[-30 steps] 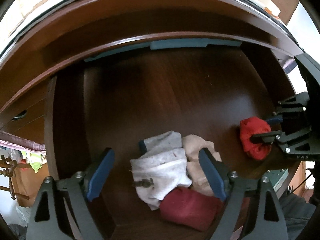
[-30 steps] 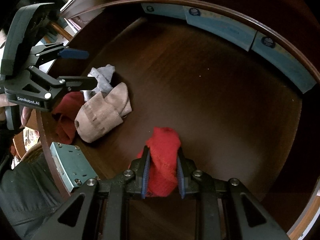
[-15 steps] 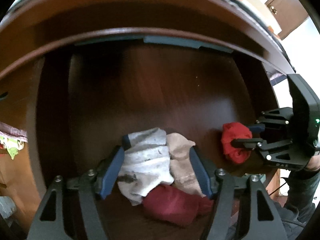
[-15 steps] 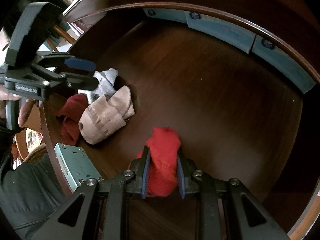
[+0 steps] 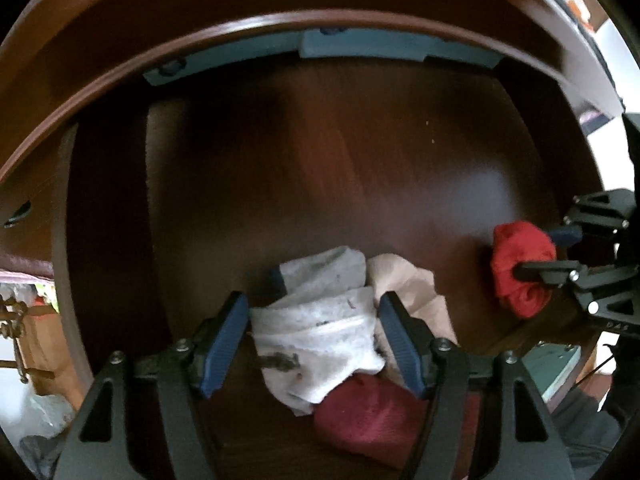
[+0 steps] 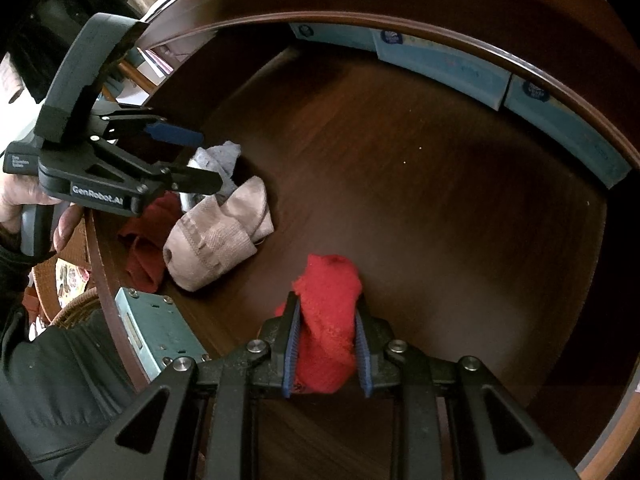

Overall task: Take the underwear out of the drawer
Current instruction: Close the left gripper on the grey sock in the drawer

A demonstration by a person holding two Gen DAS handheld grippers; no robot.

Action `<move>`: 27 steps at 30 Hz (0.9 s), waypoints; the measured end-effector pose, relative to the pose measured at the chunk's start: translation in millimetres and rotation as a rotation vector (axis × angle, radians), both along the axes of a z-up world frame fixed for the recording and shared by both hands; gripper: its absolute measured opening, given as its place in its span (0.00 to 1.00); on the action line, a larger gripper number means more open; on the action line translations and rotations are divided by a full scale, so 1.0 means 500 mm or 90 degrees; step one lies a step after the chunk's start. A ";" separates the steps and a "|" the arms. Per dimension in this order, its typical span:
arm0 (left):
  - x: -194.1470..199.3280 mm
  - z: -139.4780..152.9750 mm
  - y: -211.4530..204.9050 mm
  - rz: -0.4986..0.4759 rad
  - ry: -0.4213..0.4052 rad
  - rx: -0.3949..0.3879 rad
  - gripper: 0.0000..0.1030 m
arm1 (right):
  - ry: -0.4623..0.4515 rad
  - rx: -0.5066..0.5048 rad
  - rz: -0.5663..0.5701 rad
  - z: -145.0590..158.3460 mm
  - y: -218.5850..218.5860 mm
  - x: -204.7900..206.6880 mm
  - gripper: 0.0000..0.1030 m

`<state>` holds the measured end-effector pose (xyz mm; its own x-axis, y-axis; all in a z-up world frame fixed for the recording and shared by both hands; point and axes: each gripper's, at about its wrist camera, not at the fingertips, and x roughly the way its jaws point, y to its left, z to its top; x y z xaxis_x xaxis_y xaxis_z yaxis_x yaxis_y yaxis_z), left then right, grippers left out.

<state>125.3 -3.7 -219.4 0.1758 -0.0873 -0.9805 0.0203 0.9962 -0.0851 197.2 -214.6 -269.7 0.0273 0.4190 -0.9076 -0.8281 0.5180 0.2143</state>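
Note:
The dark wooden drawer is open. My right gripper is shut on a bright red garment, which also shows at the right of the left wrist view. My left gripper is open, its fingers on either side of a white-grey garment without pinching it. A beige garment lies just right of it and a dark red one lies in front. In the right wrist view the left gripper hovers over the grey garment, beside the beige one.
Light blue boxes line the back wall of the drawer. A metal lock plate sits on the drawer's front panel. The drawer floor beyond the garments is bare wood.
My left gripper has moved down and forward over the white-grey garment and its fingers have narrowed around it. My right gripper keeps the red garment, nearly still.

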 end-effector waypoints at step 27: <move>-0.037 0.023 0.029 0.032 -0.091 -0.069 0.26 | -0.044 0.006 -0.021 0.016 -0.004 -0.021 0.25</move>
